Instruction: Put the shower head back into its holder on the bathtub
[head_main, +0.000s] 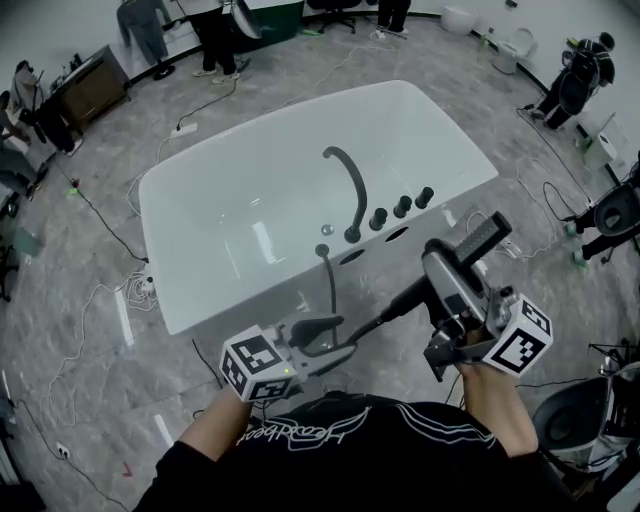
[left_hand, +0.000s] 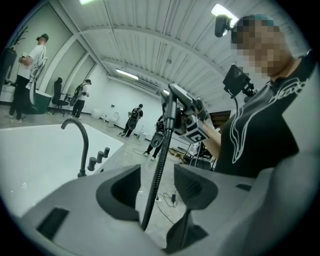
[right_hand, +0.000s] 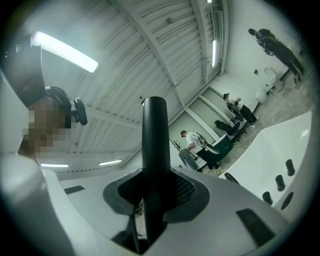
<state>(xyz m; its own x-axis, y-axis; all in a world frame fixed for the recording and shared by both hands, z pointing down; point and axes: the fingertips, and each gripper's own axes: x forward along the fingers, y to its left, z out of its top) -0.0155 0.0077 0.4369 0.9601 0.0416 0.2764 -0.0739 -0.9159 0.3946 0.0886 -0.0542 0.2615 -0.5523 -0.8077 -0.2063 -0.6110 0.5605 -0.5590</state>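
Left tongs (left_hand: 156, 176) spread wide (hose (left_hand: 163, 144) runs between, clear of both pads); right tongs (right_hand: 156, 192) pinch shower head (right_hand: 154, 135) handle; bathtub (head_main: 250, 200) lies ahead of both.

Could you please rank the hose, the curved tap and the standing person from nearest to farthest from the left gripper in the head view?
1. Hose: passing between the open jaws of the left gripper.
2. Curved tap: ahead, on the near rim of the tub.
3. Standing person: on the floor beyond the far side.
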